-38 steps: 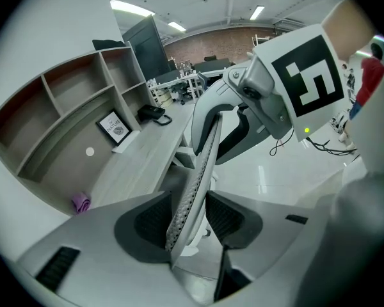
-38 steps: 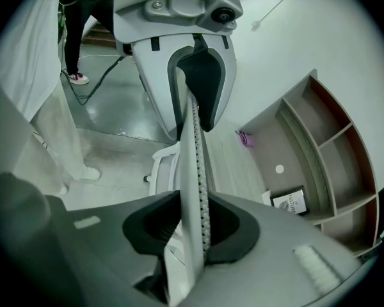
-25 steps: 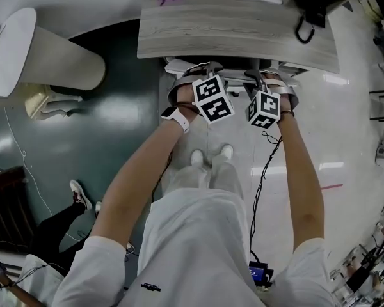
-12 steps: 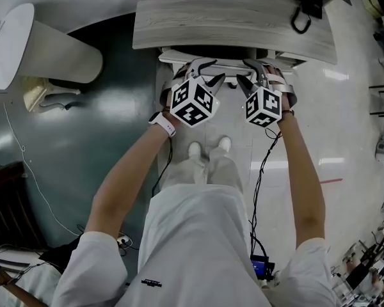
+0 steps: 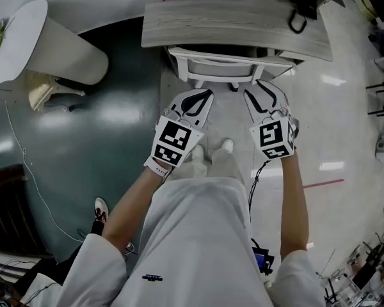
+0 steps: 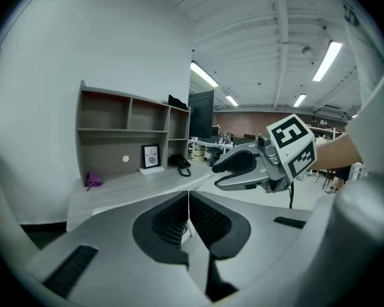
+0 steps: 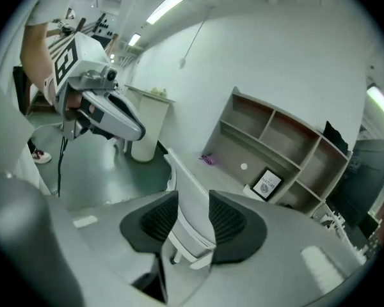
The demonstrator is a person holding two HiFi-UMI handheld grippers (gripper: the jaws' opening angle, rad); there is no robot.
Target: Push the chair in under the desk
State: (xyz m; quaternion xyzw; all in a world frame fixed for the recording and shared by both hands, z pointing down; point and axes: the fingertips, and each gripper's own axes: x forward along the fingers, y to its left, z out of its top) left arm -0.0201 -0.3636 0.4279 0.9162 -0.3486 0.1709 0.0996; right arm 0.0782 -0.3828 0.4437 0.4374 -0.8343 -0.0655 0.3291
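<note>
Both tools have drawn back from the chair (image 5: 221,68) toward the person's body, and they now hover over the floor, well apart from it. The left tool (image 5: 205,96) has its jaws pressed together on nothing. The right tool (image 5: 257,89) has its jaws spread but closing, also empty; its own view only frames the chair's back in the gap, at a distance.

The chair sits under the counter (image 5: 230,24), seat hidden beneath the top, with the back just proud of the front edge. The push looks essentially done.

The main risk, as I judge it, is the chair drifting back out or swivelling if it rides on casters, since nothing touches it. A further nudge from one side only could turn it and knock it against the counter's frame. A closed tip could also skid off the curved top rail.

The chair is white, with a pale, gently curved back and an open slot below the rail.
</note>
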